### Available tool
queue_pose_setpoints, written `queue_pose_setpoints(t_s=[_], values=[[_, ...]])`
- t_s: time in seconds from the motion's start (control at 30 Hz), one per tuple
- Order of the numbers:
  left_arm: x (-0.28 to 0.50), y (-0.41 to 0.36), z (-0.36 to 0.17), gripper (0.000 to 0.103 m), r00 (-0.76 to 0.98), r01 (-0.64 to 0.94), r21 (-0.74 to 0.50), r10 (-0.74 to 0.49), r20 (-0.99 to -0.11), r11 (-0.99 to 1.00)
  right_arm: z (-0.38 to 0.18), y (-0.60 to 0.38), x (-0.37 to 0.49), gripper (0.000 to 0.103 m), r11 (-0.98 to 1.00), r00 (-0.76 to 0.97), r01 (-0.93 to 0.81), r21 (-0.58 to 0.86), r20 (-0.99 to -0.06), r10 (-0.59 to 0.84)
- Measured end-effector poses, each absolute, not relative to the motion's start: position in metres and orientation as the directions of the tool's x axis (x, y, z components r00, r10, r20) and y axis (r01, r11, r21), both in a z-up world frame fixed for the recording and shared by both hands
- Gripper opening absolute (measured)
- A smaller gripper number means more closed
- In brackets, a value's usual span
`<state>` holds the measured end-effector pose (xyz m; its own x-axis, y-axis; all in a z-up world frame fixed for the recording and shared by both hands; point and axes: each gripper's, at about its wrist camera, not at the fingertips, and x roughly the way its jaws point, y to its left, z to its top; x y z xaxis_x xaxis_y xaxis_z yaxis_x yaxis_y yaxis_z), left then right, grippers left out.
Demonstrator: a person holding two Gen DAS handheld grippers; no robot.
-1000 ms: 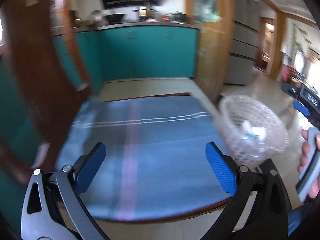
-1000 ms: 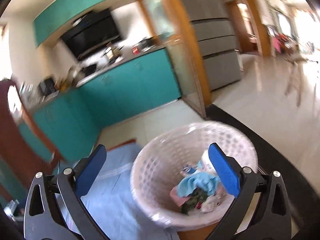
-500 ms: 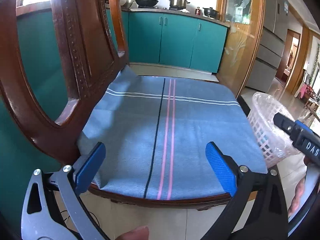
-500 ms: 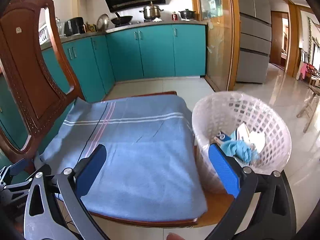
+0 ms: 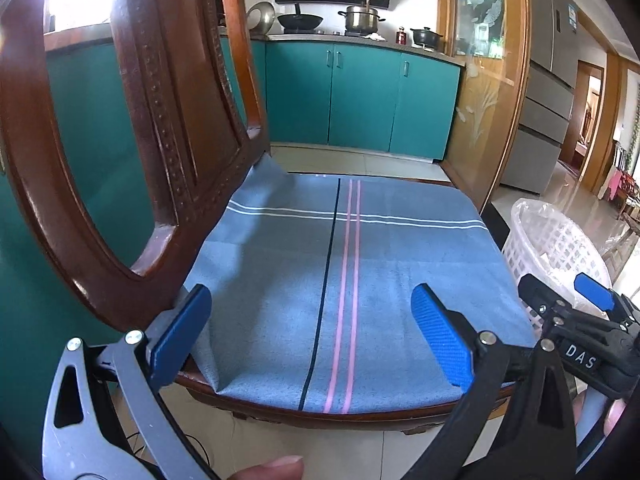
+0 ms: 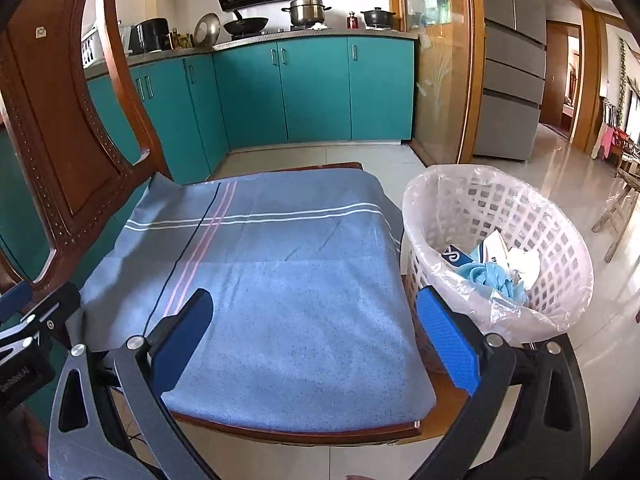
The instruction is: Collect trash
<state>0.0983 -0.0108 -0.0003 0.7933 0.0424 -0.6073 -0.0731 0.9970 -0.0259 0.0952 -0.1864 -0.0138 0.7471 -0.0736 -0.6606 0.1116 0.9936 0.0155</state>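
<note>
A white lattice basket (image 6: 560, 240) lined with clear plastic stands at the right edge of the chair seat, also visible in the left wrist view as the basket (image 5: 556, 240). Inside lie a blue cloth scrap (image 6: 490, 276), a white crumpled paper (image 6: 524, 262) and a blue-and-white wrapper (image 6: 456, 258). A blue striped towel (image 6: 272, 264) covers the seat (image 5: 340, 288). My left gripper (image 5: 312, 336) hovers open over the towel's near edge, holding nothing. My right gripper (image 6: 316, 336) is open too, near the seat's front right, left of the basket.
The carved wooden chair back (image 5: 168, 128) rises at the left. Teal kitchen cabinets (image 6: 312, 88) with pots on the counter stand behind. A grey fridge (image 6: 512, 60) and tiled floor (image 6: 600, 184) lie to the right. A fingertip (image 5: 276, 468) shows at the bottom.
Both grippers have drawn back and settled in front of the chair seat. The right view swung from directly over the basket to facing the towel, with the basket now at the right.
</note>
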Motion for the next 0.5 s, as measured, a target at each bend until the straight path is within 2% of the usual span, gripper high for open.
queue_pose_setpoints(t_s=[0.5], values=[[0.099,-0.018,-0.0044,0.1,0.789,-0.041,-0.013,0.024,-0.614,0.999,-0.0137,-0.194,0.0923,0.1,0.994,0.751,0.105,0.003,-0.656,-0.078]])
